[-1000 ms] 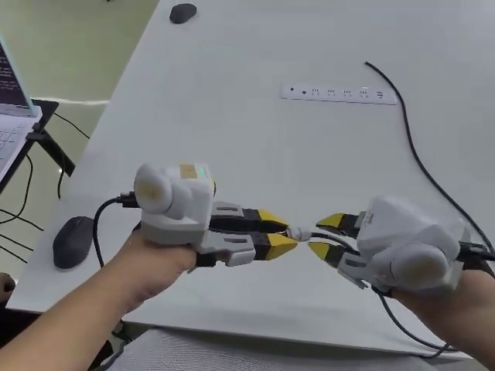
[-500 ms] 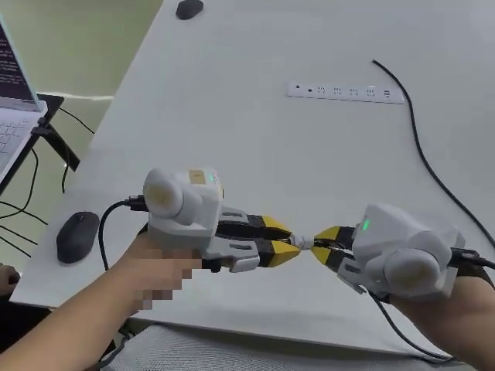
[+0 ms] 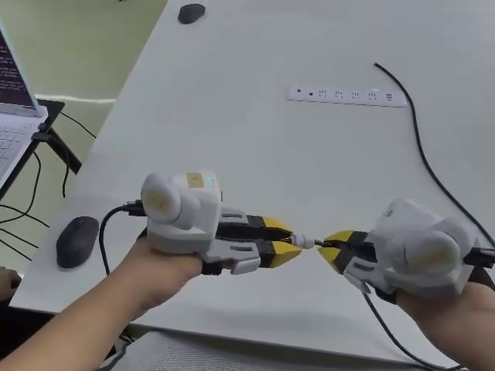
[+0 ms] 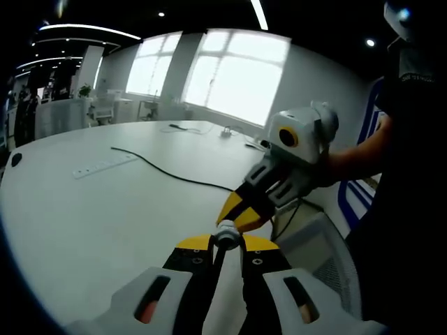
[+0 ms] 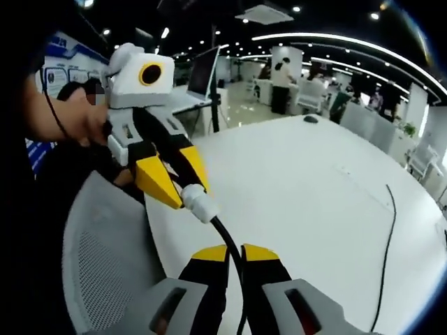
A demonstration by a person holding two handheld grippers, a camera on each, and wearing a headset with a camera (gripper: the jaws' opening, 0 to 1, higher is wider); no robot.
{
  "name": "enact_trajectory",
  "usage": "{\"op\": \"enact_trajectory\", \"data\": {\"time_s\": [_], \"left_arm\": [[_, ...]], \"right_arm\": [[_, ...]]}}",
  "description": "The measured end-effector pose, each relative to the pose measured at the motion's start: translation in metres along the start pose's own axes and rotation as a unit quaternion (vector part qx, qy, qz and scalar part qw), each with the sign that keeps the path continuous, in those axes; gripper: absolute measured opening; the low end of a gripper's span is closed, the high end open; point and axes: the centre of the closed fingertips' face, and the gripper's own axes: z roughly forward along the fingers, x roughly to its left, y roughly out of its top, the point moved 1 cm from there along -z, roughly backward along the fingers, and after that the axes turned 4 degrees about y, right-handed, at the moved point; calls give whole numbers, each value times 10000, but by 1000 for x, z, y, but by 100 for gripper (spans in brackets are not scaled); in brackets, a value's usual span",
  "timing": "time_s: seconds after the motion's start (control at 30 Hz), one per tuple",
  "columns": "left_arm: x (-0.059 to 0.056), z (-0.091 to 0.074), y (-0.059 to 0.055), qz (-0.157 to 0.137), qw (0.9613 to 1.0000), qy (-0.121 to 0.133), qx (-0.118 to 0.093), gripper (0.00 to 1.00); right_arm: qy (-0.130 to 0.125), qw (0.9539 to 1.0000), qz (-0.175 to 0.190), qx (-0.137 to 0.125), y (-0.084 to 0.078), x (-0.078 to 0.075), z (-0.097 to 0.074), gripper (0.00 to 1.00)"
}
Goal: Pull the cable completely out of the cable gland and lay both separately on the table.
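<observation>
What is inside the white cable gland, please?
A black cable enters the cable gland, held in the left gripper. How far it reaches inside is hidden by the gland's body and jaws.

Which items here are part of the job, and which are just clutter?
Job:
- cable gland, clamped in the left gripper
- black cable, clamped in the right gripper

Lying about:
- power strip and its cord
- near mouse
- far mouse
- laptop, off the table
</observation>
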Motion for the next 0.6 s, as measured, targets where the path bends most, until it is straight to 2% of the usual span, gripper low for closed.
{"op": "enact_trajectory", "data": {"time_s": [0.07,0.17,0.3,0.33,0.4,0.47,0.5,0.6], "left_arm": [[1,-2,4,-17,10000,16,-58,15],[3,-5,10,-4,9999,66,-138,15],[5,-6,12,20,9998,83,-169,15],[5,-7,12,14,9998,91,-163,15],[6,-7,12,20,9998,90,-159,15],[7,-8,13,26,9998,90,-162,15],[7,-8,14,23,9998,90,-167,15],[7,-8,14,9,9998,86,-183,15]], "right_arm": [[-42,9999,125,-15,-3,-6,-2,1],[-103,9986,506,-90,-8,-16,-7,1],[-166,9961,851,-141,-15,-25,-9,1],[-182,9940,1067,-137,-19,-27,-9,1],[-241,9918,1246,-154,-24,-32,-8,1],[-231,9861,1630,-215,-30,-35,-7,1],[-271,9847,1707,-238,-32,-37,-7,1],[-323,9754,2162,-279,-42,-43,-6,1]]}}
